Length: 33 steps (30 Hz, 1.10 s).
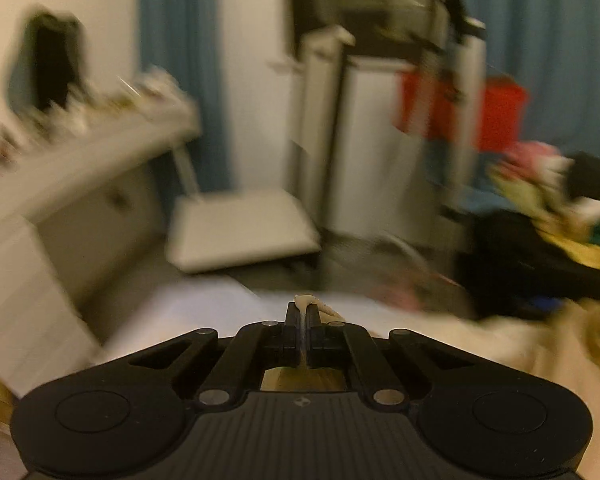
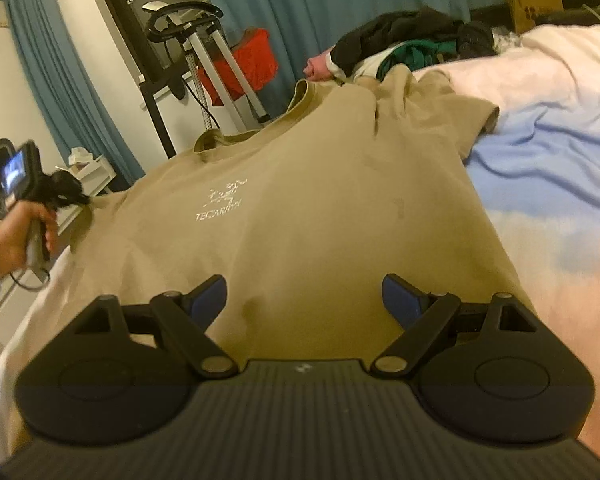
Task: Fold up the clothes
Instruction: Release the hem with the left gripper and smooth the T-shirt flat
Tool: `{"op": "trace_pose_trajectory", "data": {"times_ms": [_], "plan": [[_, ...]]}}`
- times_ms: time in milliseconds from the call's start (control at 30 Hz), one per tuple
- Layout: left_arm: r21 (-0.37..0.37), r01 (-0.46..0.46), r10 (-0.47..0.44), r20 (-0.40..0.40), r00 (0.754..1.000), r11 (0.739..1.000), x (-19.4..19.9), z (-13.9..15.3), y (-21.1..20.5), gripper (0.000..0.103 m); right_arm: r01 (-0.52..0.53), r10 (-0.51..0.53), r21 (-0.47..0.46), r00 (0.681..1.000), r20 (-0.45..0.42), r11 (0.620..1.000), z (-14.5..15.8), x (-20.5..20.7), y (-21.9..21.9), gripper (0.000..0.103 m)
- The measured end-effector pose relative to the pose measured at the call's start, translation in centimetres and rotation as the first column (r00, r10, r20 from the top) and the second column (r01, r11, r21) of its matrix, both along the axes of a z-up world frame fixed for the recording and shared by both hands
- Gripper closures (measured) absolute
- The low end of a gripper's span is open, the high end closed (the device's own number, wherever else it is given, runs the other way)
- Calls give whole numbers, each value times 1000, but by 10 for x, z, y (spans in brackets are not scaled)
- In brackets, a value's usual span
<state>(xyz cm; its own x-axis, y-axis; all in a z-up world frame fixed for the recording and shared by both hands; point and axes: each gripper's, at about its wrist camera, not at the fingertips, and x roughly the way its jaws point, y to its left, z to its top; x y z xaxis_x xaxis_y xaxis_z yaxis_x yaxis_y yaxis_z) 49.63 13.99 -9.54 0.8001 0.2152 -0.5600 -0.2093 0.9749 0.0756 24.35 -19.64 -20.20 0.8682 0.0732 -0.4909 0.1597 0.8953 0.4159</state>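
Your tan T-shirt (image 2: 300, 184) lies spread flat on the bed (image 2: 548, 184), print side up, with a pale logo (image 2: 222, 202) on the chest and the collar (image 2: 256, 124) pointing toward the far edge of the mattress. Its right sleeve (image 2: 464, 116) fans out over the pale blue and pink bedding. Your right gripper (image 2: 305, 300) hangs over the near hem with its blue-padded fingers (image 2: 400, 300) wide apart and nothing between them. Your left gripper (image 1: 301, 312) has its jaws pressed together, clamped on a small bunch of tan cloth that pokes out past the tips; from the right wrist view you can see that gripper (image 2: 66, 192) at the shirt's left sleeve, held in your hand (image 2: 18, 240) at the left side of the bed. The left wrist view is heavily blurred. A heap of unfolded clothes (image 2: 412, 40), black, green and white, sits at the far side of the bed. Beyond it hang blue curtains (image 2: 320, 0), and an exercise machine (image 2: 204, 60) draped with red cloth (image 2: 252, 60) stands left of the pile.
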Motion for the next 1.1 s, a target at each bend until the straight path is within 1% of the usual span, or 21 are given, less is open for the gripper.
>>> {"op": "trace_pose_trajectory", "data": {"times_ms": [100, 133, 167, 200, 233, 267, 333, 400, 467, 500, 567, 600, 633, 700, 767, 800, 867, 933, 1000, 1067, 1100], "plan": [[-14, -44, 44, -40, 998, 999, 7, -2, 2, 99, 2, -2, -17, 1000, 3, 1000, -1, 1, 2, 17], [-37, -43, 41, -50, 998, 998, 2, -5, 3, 91, 3, -3, -22, 1000, 4, 1000, -1, 2, 2, 17], [-52, -41, 38, -58, 998, 998, -4, -7, 3, 87, 2, -2, -26, 1000, 5, 1000, -1, 2, 3, 17], [-51, -33, 30, -67, 997, 998, -12, -7, 4, 74, -1, 1, -31, 1000, 9, 1000, 1, 1, 4, 17], [-49, -19, 15, -81, 997, 999, -24, -6, 6, 62, -4, 4, -37, 1000, 12, 999, 2, 1, 4, 17], [-55, -3, -3, -95, 995, 998, -38, -4, 9, 59, -6, 7, -44, 1000, 16, 999, 3, 1, 5, 17], [-94, 43, -55, -127, 990, 995, -72, 1, 17, 55, -6, 8, -61, 1000, 27, 998, 6, -1, 6, 17], [-171, 101, -132, -179, 975, 980, -114, 4, 25, 54, -7, 9, -65, 999, 37, 998, 9, -2, 7, 17], [-252, 140, -200, -230, 952, 957, -161, 5, 35, 50, -7, 11, -67, 999, 49, 998, 12, -6, 8, 17], [-308, 166, -252, -263, 931, 937, -186, 4, 42, 48, -9, 13, -70, 998, 56, 997, 15, -9, 9, 17], [-408, 207, -352, -322, 879, 889, -229, -3, 49, 47, -13, 18, -76, 997, 71, 997, 20, -17, 12, 17], [-453, 220, -400, -352, 846, 864, -249, -9, 52, 44, -14, 21, -77, 997, 79, 997, 23, -21, 13, 17], [-484, 232, -441, -378, 814, 843, -268, -15, 53, 44, -16, 23, -79, 996, 86, 997, 26, -26, 15, 17], [-499, 266, -493, -405, 770, 825, -303, -22, 55, 44, -14, 23, -95, 995, 93, 995, 31, -38, 17, 17], [-483, 303, -523, -425, 739, 821, -328, -25, 56, 44, -13, 24, -111, 995, 101, 994, 37, -50, 19, 17], [-481, 328, -545, -433, 718, 813, -336, -26, 58, 44, -10, 23, -118, 994, 103, 993, 40, -56, 21, 17], [-501, 377, -605, -438, 665, 779, -350, -27, 62, 44, 10, 1, -118, 996, 94, 993, 46, -67, 24, 17], [-531, 423, -663, -432, 611, 735, -363, -28, 63, 44, 34, -24, -117, 996, 83, 993, 53, -78, 28, 17], [-531, 484, -713, -432, 552, 696, -374, -28, 58, 44, 56, -45, -134, 996, 83, 989, 59, -85, 33, 17], [-495, 542, -734, -450, 508, 679, -382, -29, 49, 45, 78, -64, -174, 994, 87, 982, 66, -89, 40, 17], [-479, 550, -729, -465, 502, 684, -384, -30, 47, 46, 86, -70, -191, 994, 89, 978, 69, -89, 43, 17]]}}
